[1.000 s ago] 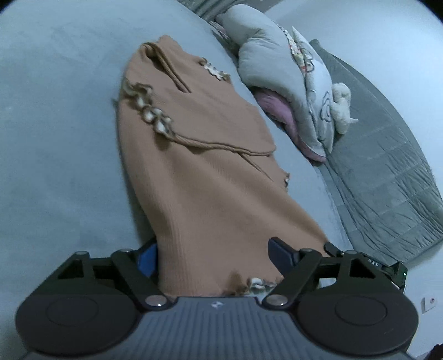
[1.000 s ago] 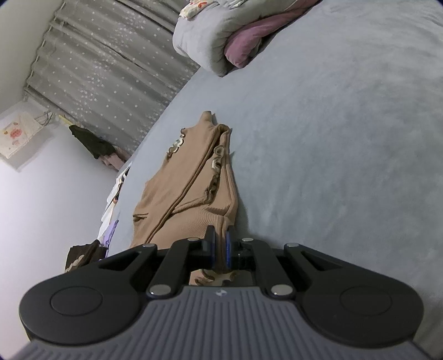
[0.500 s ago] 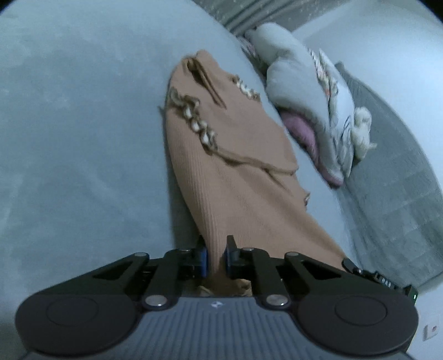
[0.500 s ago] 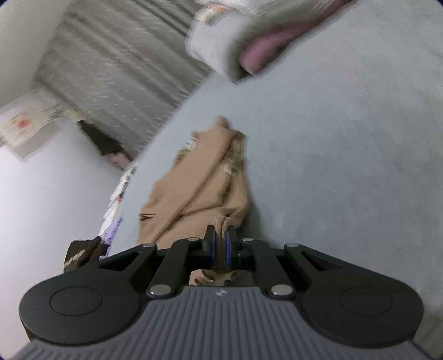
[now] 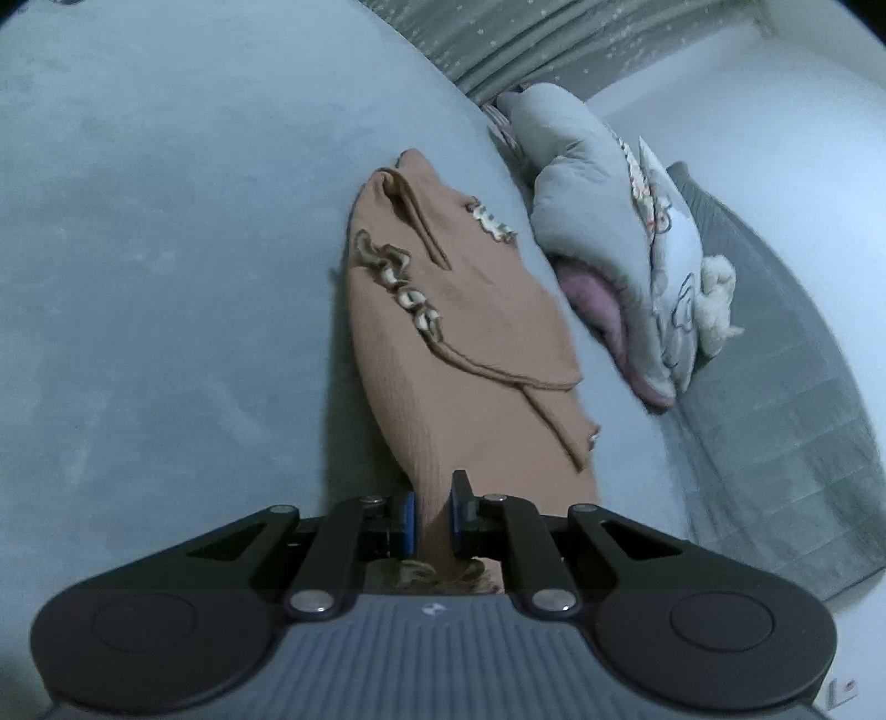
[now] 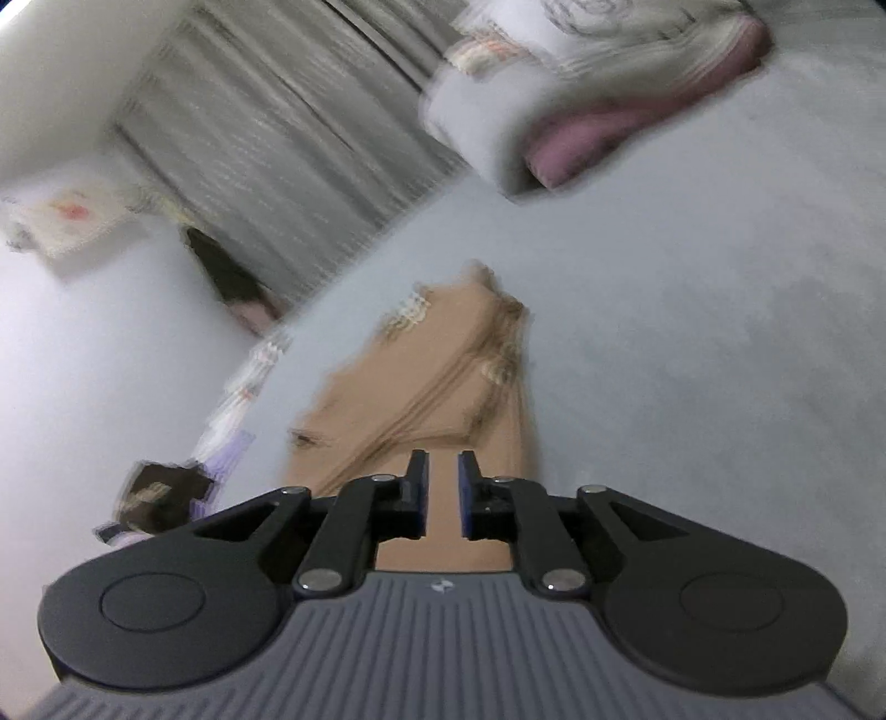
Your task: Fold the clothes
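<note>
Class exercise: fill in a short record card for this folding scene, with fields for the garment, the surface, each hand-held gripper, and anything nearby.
garment: tan knit top with frilled trim, lying lengthwise, one sleeve folded across it
surface: pale grey bed cover
left hand-held gripper: fingers closed on the near hem of the top
right hand-held gripper: fingers close together with cloth between them; view blurred, so the grip is unclear
nearby: bundled grey quilt with a pink layer beneath, beyond the top
background: grey dotted curtain
</note>
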